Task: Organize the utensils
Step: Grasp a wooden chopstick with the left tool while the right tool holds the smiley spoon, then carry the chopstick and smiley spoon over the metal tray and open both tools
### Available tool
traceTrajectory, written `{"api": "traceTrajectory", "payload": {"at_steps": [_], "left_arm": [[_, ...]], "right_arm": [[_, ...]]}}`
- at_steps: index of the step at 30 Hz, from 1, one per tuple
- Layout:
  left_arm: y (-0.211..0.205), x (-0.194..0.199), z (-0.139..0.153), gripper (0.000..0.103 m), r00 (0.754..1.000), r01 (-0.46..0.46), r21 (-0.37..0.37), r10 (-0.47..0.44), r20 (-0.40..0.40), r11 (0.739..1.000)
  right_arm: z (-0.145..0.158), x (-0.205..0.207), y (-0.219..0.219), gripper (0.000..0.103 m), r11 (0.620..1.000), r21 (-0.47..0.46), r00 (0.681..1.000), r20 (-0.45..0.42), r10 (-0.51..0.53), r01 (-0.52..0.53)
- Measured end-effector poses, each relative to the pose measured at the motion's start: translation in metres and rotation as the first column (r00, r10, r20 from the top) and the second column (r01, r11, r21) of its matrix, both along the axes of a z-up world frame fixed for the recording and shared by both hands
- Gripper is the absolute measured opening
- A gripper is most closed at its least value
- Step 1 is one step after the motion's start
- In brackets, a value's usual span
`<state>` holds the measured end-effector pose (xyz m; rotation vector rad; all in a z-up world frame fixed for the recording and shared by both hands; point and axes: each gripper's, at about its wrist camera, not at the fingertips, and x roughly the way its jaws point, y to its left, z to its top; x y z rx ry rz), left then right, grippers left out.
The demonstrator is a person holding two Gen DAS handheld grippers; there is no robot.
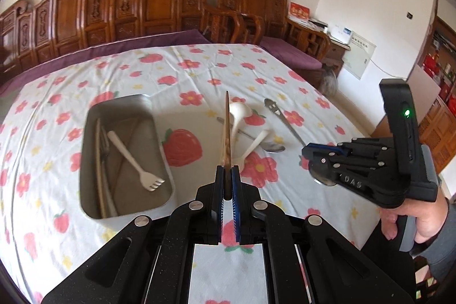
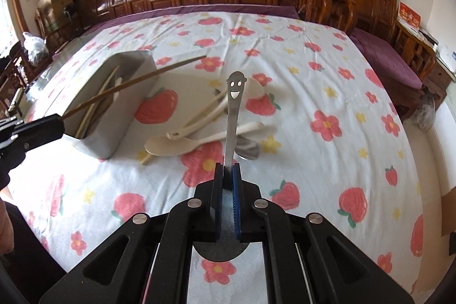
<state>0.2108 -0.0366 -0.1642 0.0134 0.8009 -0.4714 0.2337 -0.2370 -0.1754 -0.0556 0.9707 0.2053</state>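
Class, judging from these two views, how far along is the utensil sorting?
Done: a white plastic fork and pale chopsticks lie in the grey rectangular tray. In hand: the left gripper holds a brown wooden chopstick; the right gripper holds a smiley-handled metal spoon. Left: cream spoons and a metal one on the floral tablecloth.

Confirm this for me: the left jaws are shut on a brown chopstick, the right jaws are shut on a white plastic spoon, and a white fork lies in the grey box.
One thing is wrong. The right gripper is shut on a metal spoon with a smiley-face handle, not a white plastic one, as the right wrist view shows. The rest stands: the left gripper holds the brown chopstick, and the white fork lies in the grey box.
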Motion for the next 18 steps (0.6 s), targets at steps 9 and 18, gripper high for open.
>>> {"api": "traceTrajectory", "payload": {"at_steps": [9, 18], "left_arm": [[0.037, -0.004, 0.007, 0.004, 0.995, -0.102, 0.003, 0.102, 0.018, 0.995], [0.074, 0.005, -0.002, 0.004, 0.979, -0.202, 0.018, 0.202, -0.003, 0.979]], "right_arm": [[0.018, 0.003, 0.019, 0.007, 0.999, 0.015, 0.998, 0.031, 0.050, -0.051], [0.026, 0.011, 0.050, 0.007, 0.994, 0.022, 0.994, 0.042, 0.105, -0.106]]}}
